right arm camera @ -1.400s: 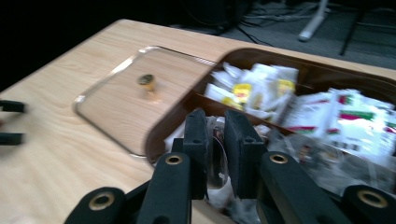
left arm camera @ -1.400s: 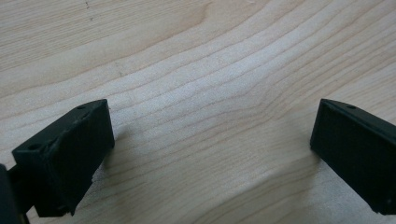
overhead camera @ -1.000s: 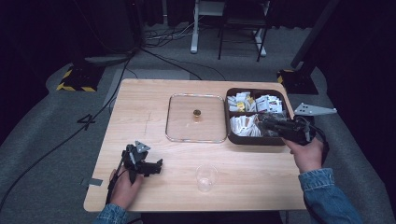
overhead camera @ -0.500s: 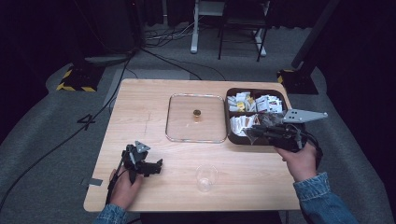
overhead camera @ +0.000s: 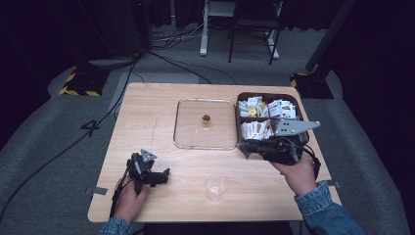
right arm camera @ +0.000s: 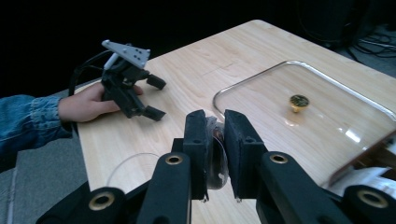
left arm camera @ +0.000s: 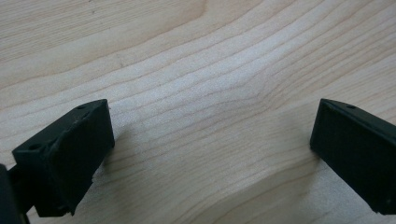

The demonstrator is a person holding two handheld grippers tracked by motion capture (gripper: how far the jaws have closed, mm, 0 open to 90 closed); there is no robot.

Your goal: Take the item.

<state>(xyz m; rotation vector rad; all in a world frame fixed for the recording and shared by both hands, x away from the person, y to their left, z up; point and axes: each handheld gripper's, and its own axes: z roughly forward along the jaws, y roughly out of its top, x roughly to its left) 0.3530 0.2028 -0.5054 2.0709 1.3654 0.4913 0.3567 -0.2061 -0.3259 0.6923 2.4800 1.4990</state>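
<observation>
Black right gripper (right arm camera: pixel 215 140) pinches a clear packet (right arm camera: pixel 217 156).

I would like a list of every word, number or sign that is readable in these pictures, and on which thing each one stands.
"4": a large dark figure on the grey floor, left of the table.
Packets in the brown box: printing too small and blurred to read.
Yellow and black stripes on a stand's base: a warning pattern, no words.
Nothing else is readable.
</observation>
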